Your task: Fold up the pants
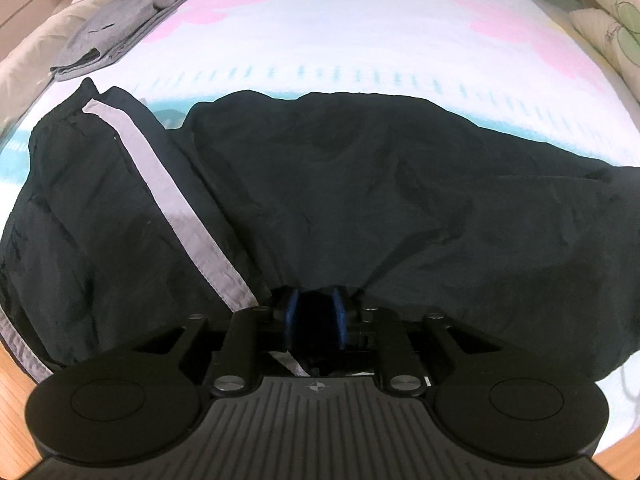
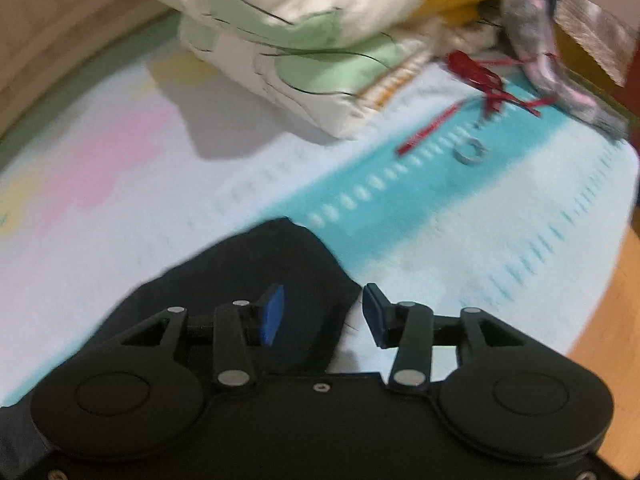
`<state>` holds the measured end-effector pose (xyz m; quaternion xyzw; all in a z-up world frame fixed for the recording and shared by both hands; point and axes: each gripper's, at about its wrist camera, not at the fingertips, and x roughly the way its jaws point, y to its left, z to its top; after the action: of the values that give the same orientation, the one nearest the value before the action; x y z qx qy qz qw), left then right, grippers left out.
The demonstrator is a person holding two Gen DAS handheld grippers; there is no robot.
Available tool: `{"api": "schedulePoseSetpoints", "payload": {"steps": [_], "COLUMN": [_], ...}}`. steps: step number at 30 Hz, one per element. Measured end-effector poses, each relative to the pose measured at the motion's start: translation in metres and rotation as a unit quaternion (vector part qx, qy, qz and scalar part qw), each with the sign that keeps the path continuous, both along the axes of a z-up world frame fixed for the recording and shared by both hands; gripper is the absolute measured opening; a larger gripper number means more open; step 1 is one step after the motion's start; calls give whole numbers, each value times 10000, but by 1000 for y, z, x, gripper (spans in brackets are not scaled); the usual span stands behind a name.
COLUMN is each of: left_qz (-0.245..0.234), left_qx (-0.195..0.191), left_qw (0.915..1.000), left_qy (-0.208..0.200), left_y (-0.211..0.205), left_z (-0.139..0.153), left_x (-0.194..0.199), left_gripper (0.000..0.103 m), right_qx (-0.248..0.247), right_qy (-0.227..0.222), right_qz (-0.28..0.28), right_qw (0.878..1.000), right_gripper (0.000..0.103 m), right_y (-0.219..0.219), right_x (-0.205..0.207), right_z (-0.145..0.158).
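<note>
Black pants [image 1: 320, 184] with a grey side stripe [image 1: 168, 200] lie spread across the bed in the left wrist view. My left gripper [image 1: 316, 300] is shut on a bunched edge of the black fabric, pinched between its blue pads [image 1: 294, 308]. In the right wrist view, one end of the pants [image 2: 256, 276] lies under and ahead of my right gripper [image 2: 324, 304]. Its jaws stand open, with the fabric edge between them but not pinched. The view is motion-blurred.
A folded grey garment [image 1: 120, 28] lies at the far left of the flowered bedsheet [image 1: 360, 40]. Stacked cream and green pillows [image 2: 296, 44], red ribbon [image 2: 480, 76] and a small ring [image 2: 472, 152] sit ahead of the right gripper. Wooden floor [image 2: 608, 300] shows at the right.
</note>
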<state>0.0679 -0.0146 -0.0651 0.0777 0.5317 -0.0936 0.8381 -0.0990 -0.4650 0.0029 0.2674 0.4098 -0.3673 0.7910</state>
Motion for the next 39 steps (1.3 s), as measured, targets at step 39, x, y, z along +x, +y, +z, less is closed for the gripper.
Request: {"api": "schedulePoseSetpoints", "payload": {"steps": [39], "left_qz": [1221], "left_qx": [47], "left_qw": [9919], "left_qy": [353], "left_y": [253], "left_z": [5], "left_x": [138], "left_gripper": [29], "right_qx": [1029], "right_qy": [-1003], "right_qz": [5940], "right_qw": [7915], "right_gripper": [68], "right_y": [485], "right_x": [263], "right_z": [-39]}}
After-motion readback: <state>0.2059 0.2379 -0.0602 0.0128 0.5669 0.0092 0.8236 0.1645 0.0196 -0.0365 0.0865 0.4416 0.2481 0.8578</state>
